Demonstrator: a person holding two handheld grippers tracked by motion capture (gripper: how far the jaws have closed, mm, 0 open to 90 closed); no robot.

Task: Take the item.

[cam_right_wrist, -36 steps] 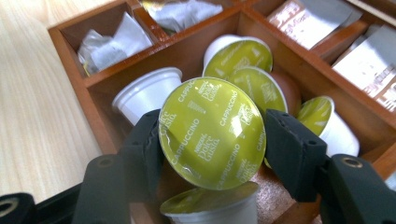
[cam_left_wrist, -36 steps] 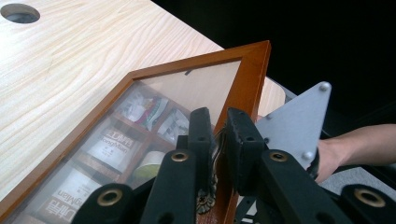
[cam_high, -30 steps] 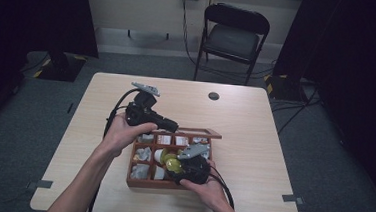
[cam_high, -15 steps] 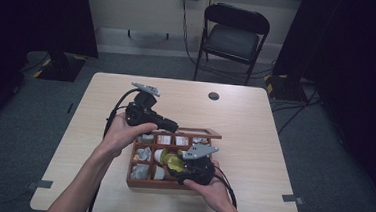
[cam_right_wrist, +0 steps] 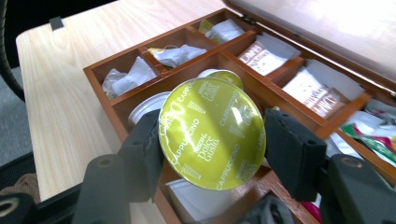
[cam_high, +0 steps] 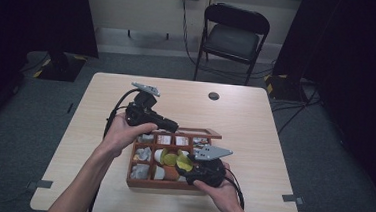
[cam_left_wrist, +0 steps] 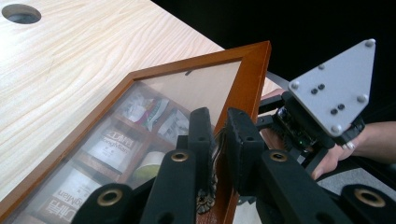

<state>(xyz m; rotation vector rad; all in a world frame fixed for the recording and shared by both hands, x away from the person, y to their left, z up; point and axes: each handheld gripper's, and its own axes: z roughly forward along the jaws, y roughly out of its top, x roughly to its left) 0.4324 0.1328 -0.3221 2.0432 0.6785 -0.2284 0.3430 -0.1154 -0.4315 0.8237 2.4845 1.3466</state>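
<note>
A wooden compartment box (cam_high: 138, 183) sits on the table (cam_high: 273, 142) with its glass-paned lid (cam_high: 196, 133) raised. My left gripper (cam_high: 173, 127) is shut on the lid's front frame (cam_left_wrist: 252, 65), and its jaws (cam_left_wrist: 218, 135) pinch the edge by the brass clasp. My right gripper (cam_high: 186, 166) is shut on a yellow-green cappuccino capsule (cam_right_wrist: 212, 133), with one jaw on each side of it. The capsule (cam_high: 184, 161) hangs just above the box's middle compartments, foil lid facing the right gripper view's camera.
The compartments hold tea sachets (cam_right_wrist: 266, 56), white wrapped bags (cam_right_wrist: 128, 77) and more capsules (cam_high: 162, 157). A cable hole (cam_high: 214, 96) lies in the table's far half. A black folding chair (cam_high: 233, 36) stands beyond the table. Black cables trail from both grippers.
My right gripper has drawn slightly right with the capsule held over the box. My left gripper has kept the lid up without moving.
</note>
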